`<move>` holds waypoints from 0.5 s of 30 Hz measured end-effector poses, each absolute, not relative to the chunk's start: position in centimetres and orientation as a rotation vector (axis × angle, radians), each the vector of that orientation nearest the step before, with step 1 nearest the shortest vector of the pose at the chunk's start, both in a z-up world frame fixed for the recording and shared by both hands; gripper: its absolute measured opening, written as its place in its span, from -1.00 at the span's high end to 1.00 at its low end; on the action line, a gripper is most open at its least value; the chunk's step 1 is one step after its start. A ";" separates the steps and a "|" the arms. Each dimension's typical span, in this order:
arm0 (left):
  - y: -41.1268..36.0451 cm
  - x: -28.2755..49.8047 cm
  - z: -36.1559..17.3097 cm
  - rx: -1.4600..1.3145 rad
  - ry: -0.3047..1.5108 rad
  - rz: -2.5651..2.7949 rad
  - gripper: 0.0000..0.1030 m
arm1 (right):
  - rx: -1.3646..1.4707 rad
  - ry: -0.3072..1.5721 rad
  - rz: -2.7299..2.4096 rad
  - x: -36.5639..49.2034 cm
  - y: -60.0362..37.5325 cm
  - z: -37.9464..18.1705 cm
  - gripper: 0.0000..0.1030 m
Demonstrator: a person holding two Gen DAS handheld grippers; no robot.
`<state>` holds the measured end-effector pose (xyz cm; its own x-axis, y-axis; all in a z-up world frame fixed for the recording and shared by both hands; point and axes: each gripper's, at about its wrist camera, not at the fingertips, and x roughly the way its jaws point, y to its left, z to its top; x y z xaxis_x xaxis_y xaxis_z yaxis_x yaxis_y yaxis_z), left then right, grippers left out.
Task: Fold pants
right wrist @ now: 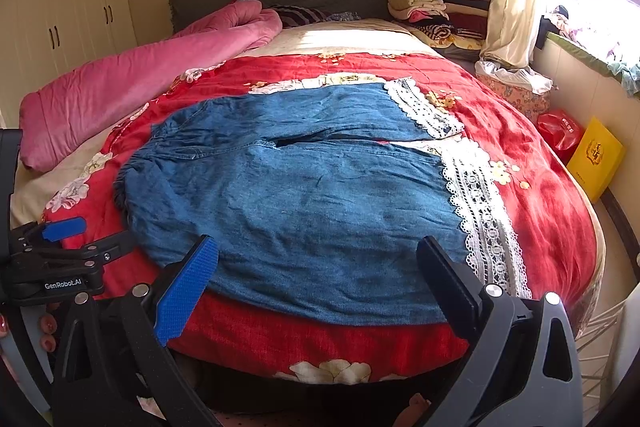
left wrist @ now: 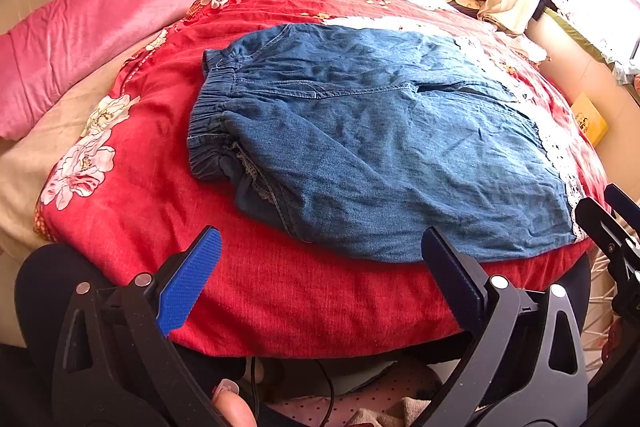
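The blue denim lace-hemmed pants (right wrist: 304, 195) lay flat and unfolded near the red floral quilt's (right wrist: 320, 343) front edge. The left gripper (left wrist: 320, 259) and right gripper (right wrist: 318, 267) were both wide open and empty. Judged: all folding remained.

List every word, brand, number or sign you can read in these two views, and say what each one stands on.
"GenRobot.AI": white lettering on the black body of the left tongs, seen at the left edge of the right wrist view.
Yellow box on the floor by the bed: a dark emblem and small print, too blurred to read.
Red bag beside it: pale markings, too small to read.
Nothing else legible.
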<state>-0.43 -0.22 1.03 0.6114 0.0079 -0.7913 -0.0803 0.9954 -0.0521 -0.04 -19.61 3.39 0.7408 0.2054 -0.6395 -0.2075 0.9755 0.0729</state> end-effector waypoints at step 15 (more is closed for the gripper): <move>2.2 2.6 1.1 -0.109 0.910 0.050 -0.83 | -0.032 0.740 0.287 4.5 -18.1 3.9 -0.91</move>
